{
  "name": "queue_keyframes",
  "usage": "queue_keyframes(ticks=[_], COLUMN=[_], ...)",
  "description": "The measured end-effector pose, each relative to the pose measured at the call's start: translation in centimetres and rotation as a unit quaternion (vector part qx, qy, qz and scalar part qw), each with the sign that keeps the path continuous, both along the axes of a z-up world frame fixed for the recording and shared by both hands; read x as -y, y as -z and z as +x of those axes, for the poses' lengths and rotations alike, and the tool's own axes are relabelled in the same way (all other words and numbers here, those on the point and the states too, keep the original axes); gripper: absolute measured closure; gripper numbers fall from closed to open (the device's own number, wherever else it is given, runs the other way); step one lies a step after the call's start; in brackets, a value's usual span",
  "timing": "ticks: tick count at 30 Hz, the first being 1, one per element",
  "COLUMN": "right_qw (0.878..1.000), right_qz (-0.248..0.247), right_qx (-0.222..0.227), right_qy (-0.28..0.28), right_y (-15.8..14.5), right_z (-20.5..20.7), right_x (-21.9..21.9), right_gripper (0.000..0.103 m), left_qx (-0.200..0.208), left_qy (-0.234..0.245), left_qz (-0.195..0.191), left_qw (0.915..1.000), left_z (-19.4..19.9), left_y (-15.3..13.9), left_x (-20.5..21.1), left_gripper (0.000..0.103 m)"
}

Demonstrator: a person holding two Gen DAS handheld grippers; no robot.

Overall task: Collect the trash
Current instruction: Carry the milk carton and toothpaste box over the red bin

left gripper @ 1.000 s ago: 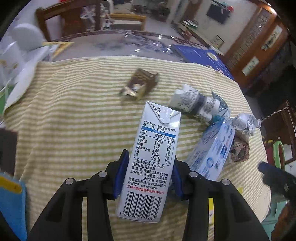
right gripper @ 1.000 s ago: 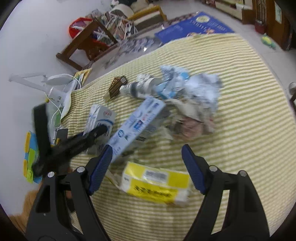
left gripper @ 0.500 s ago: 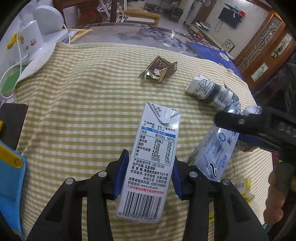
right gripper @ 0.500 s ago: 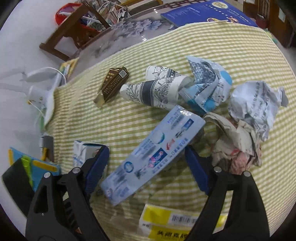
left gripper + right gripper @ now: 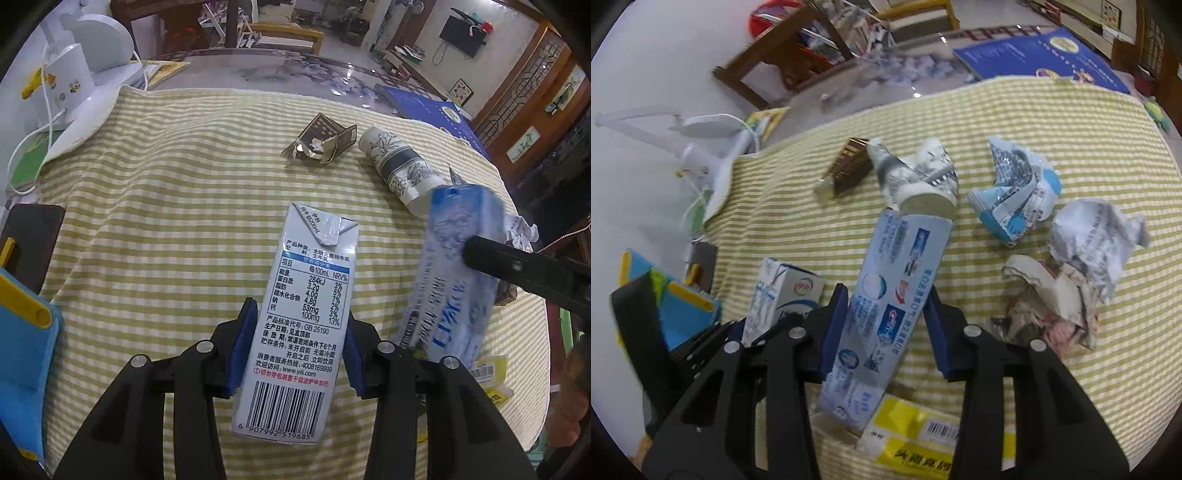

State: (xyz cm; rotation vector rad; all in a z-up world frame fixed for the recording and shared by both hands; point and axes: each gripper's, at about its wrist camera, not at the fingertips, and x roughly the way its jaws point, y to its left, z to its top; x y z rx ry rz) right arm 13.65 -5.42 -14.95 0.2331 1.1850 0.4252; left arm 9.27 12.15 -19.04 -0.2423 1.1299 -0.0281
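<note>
table (image 5: 155, 206) | striped cloth | paper cup (image 5: 400, 166), brown wrapper (image 5: 321, 144), crumpled papers (image 5: 1097, 236)

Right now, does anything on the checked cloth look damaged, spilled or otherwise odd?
Nothing is spilled. The damage is just crushed trash: a flattened brown carton, a dented paper cup on its side, a crumpled blue wrapper and wadded paper. Both grippers already hold items: the milk carton and the toothpaste box.

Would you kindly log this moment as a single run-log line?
left gripper: holds milk carton | right gripper: holds toothpaste box | remaining: paper cup, crumpled paper
</note>
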Motion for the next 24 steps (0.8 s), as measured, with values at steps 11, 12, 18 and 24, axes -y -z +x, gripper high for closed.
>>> queue_keyframes(ticks=[11, 12, 18, 24], right_qw=[0.996, 0.995, 0.991, 0.987], right_qz=[0.024, 0.024, 0.016, 0.013], right_qx=[0.084, 0.091, 0.129, 0.146], right_qy=[0.024, 0.026, 0.033, 0.058], right_y=[-5.6, -6.0, -8.2, -9.0], right_z=[-4.9, -5.1, -7.4, -9.8], right_x=[3.5, 3.6, 4.7, 7.3], right_gripper=[0.064, 0.064, 0.064, 0.064], left_qx=[0.045, 0.049, 0.065, 0.058], left_qy=[0.021, 0.024, 0.043, 0.069], left_qz=[0.014, 0.015, 0.022, 0.035], left_qw=[0.9987, 0.9984, 0.9967, 0.9953], left_z=[-1.6, -1.8, -3.3, -4.2], left_y=[-4.0, -4.3, -5.6, -5.7], left_x=[2.2, 2.5, 4.2, 6.5], left_gripper=[0.062, 0.062, 0.062, 0.062])
